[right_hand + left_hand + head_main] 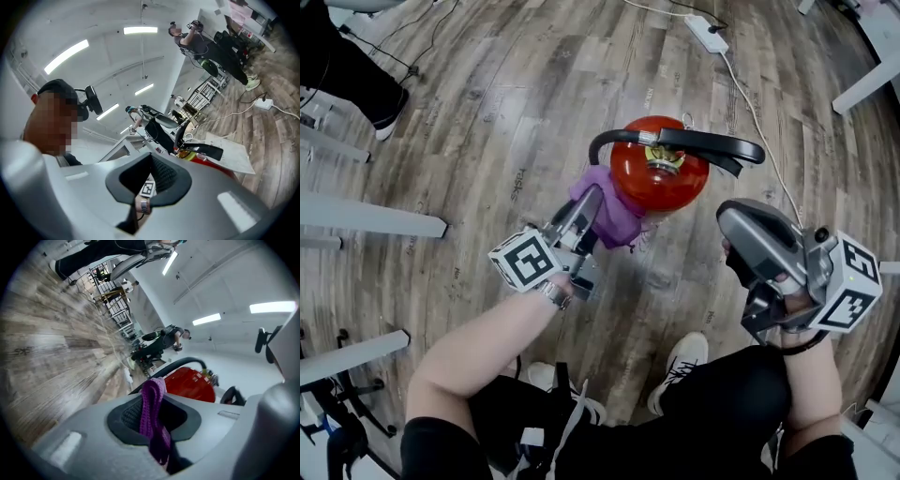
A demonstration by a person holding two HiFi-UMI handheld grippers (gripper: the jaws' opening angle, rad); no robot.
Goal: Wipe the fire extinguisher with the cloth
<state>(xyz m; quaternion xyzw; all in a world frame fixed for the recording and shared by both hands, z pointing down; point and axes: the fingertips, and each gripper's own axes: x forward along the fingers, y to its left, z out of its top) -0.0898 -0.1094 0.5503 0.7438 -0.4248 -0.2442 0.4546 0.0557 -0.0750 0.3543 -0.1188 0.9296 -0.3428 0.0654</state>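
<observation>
**mopguy:** Wood-plank floor [487,112], red fire extinguisher [689,183] standing upright on it. Left gripper [591,206] clamped on the purple cloth [623,223], cloth touching the tank's near side.

**tinker42:** And the right gripper [729,220]?

**mopguy:** Shut, nothing in it, near the tank but apart. Looks like wiping just underway, with most of the red shell left to do.

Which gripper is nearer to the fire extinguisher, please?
Left. The left gripper, shut on the purple cloth, is at the fire extinguisher's side; the right gripper, shut, stands clear of it.
</observation>
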